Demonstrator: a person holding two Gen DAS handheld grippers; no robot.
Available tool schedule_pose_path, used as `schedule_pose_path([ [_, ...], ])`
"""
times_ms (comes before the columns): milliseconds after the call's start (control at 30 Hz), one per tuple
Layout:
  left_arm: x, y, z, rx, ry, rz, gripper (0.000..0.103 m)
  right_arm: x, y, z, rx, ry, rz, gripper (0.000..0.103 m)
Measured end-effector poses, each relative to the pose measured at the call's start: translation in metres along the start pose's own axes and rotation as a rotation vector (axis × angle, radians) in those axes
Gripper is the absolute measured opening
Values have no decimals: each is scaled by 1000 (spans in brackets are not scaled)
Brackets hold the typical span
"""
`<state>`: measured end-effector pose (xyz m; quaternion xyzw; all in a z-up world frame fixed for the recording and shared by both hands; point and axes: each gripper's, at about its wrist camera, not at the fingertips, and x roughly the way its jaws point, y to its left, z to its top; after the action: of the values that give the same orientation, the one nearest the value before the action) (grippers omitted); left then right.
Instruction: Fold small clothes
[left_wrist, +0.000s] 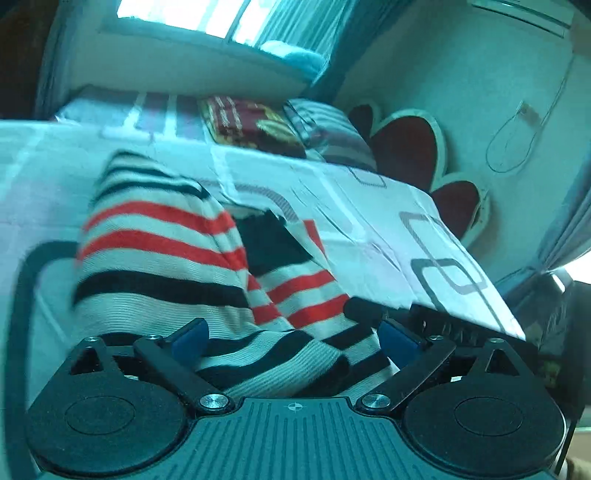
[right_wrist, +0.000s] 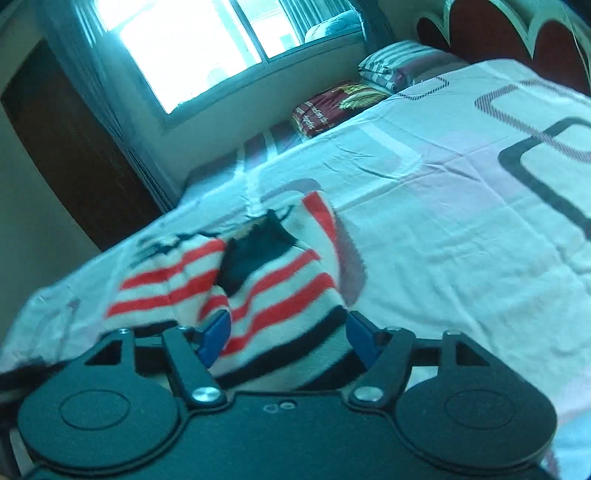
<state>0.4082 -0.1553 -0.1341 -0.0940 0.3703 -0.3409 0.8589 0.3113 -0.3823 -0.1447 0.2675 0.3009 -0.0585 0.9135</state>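
- A striped sweater (left_wrist: 159, 236), banded in red, black and white, is lying bunched on a bed sheet (left_wrist: 369, 229) printed with rounded grey and black squares.
- The left gripper (left_wrist: 293, 341) is hanging just above the near end of the sweater, its blue pads (left_wrist: 192, 338) standing wide apart; knit is showing between them, but neither pad is pressing on it.
- In the left wrist view, the black frame of the right gripper (left_wrist: 424, 314) is showing just beside the left one, at the sweater's right edge.
- The right gripper (right_wrist: 288, 334) is pointing down at the same garment (right_wrist: 266, 266), its blue pads (right_wrist: 216, 328) also parted, with striped cloth lying between them; motion blur is making it hard to say whether the left pad is brushing the fabric.
- A dark patch of the sweater (right_wrist: 255, 258) is sitting near the middle of the bundle, between two striped folds.
- At the far end of the bed, a dark red and gold folded cloth (right_wrist: 332, 103) is resting beside striped pillows (right_wrist: 399, 62).
- A red scalloped headboard (left_wrist: 410, 147) is standing against the wall, and daylight is pouring through a window (right_wrist: 177, 48).
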Motion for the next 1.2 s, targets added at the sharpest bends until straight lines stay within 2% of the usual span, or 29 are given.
schedule_pose_path([
  [67, -22, 12, 0, -20, -15, -4, 98, 4, 8, 5, 12, 11, 34, 74],
  [133, -44, 33, -2, -48, -64, 57, 98, 13, 20, 4, -2, 51, 78, 75],
  [300, -59, 95, 6, -139, -132, 287, 98, 54, 36, -3, 65, 202, 182, 77],
  [367, -53, 115, 4, -155, -112, 361, 98, 71, 42, -4, 63, 251, 184, 79],
  [433, -39, 127, -2, -152, -82, 411, 97, 83, 47, -6, 62, 266, 202, 76],
  [467, -32, 131, -5, -145, -63, 425, 97, 85, 51, -7, 46, 255, 205, 58],
  [500, -26, 132, -9, -147, -57, 433, 97, 87, 56, -7, 14, 250, 197, 38],
  [533, -23, 133, -11, -155, -64, 440, 97, 88, 62, -7, -32, 242, 187, 38],
  [633, -15, 129, -10, -155, -75, 451, 97, 84, 74, -5, -129, 216, 189, 26],
  [700, -17, 126, -8, -152, -97, 442, 97, 69, 79, -2, -163, 138, 209, 19],
  [833, -26, 107, 0, -154, -163, 368, 97, 34, 89, 16, -292, -38, 181, 18],
  [900, -22, 90, 7, -109, -180, 332, 97, 22, 83, 27, -317, -75, 159, 18],
  [1033, 5, 60, 4, -27, -127, 305, 97, 17, 44, 33, -291, -71, 72, 18],
  [1167, 37, 44, -14, 46, -39, 297, 98, 29, -2, 11, -247, -51, -69, 18],
  [1200, 42, 42, -18, 53, -27, 296, 98, 36, -11, 6, -232, -18, -90, 18],
])
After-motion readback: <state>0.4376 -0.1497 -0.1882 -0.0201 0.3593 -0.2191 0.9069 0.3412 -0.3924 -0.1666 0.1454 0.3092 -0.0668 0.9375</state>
